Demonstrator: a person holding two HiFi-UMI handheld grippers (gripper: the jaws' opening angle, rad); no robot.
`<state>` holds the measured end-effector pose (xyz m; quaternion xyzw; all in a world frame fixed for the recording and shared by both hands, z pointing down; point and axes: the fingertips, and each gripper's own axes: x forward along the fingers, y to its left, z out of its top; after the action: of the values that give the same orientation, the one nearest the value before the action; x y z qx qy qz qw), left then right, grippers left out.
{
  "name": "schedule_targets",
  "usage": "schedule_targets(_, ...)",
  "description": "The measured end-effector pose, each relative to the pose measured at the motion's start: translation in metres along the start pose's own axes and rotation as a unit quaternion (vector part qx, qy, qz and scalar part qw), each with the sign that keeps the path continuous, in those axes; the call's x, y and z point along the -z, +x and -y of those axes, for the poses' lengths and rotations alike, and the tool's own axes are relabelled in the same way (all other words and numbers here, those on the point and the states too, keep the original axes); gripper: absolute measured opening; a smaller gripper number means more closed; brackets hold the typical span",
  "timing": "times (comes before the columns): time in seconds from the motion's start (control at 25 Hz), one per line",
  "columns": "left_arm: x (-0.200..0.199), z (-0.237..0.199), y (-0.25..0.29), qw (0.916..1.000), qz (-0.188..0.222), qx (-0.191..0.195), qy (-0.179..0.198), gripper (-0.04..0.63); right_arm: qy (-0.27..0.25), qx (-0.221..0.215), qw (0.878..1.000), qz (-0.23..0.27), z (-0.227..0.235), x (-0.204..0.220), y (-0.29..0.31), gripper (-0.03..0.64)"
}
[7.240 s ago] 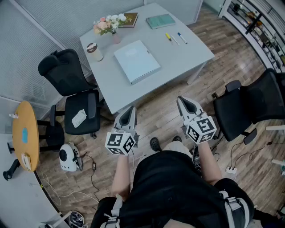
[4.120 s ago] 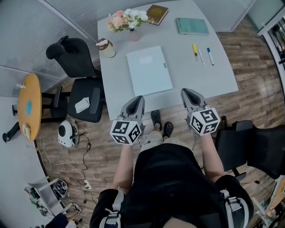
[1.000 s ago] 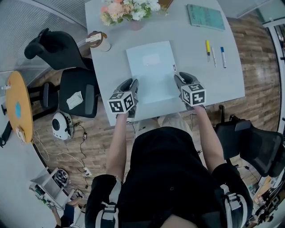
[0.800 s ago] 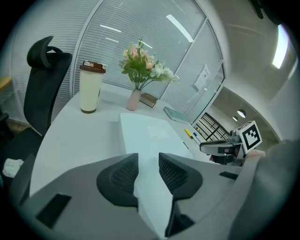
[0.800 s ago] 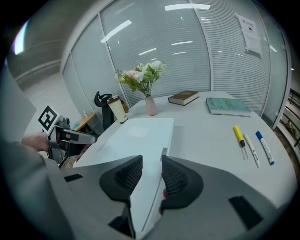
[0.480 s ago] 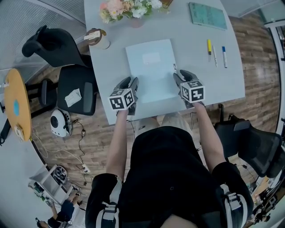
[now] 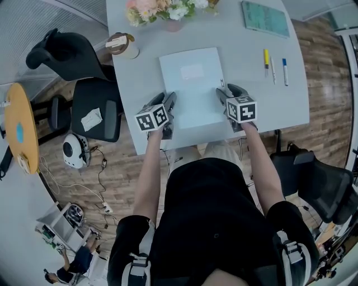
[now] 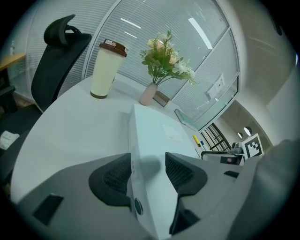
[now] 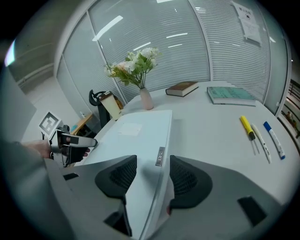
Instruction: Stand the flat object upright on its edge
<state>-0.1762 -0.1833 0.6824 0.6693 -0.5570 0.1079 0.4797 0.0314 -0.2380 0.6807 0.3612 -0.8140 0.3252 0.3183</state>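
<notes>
Left tongs (image 7: 170,100) and right tongs (image 7: 224,94), jaws just opened wide and gripping nothing, straddle opposite long edges of the folder (image 7: 193,84) lying flat on the table (image 7: 140,78), its length running up-frame between them.

Pale blue folder (image 7: 193,86), light grey table (image 7: 140,84); black-and-white square markers on grey left hand-held gripper (image 7: 169,100) and right hand-held gripper (image 7: 224,94); yellow marker (image 7: 267,58), blue-capped pen (image 7: 285,62), teal book (image 7: 267,18), pink-white flowers (image 7: 162,8), brown wood-grain floor (image 7: 327,61)

On the table (image 7: 140,84) I count one flat folder (image 7: 193,86), one cup (image 7: 122,46), one vase of flowers (image 7: 168,11), two books (image 9: 183,88) and three pens (image 7: 267,57); one round side table (image 7: 19,134) stands nearby.
</notes>
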Motion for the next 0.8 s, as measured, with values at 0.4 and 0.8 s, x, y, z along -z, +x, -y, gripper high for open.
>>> schedule_targets(0.4,0.000,-0.006,0.010,0.9998,-0.003,0.000,-0.018,0.224,0.037,-0.010,0.999,-0.009,0.006,0.001,0.014,0.233)
schedule_targets(0.8,0.002,-0.005,0.013,0.9997,-0.012,0.009,-0.020,0.227,0.060,-0.020,0.998,-0.021,0.008,0.002,0.019,0.233)
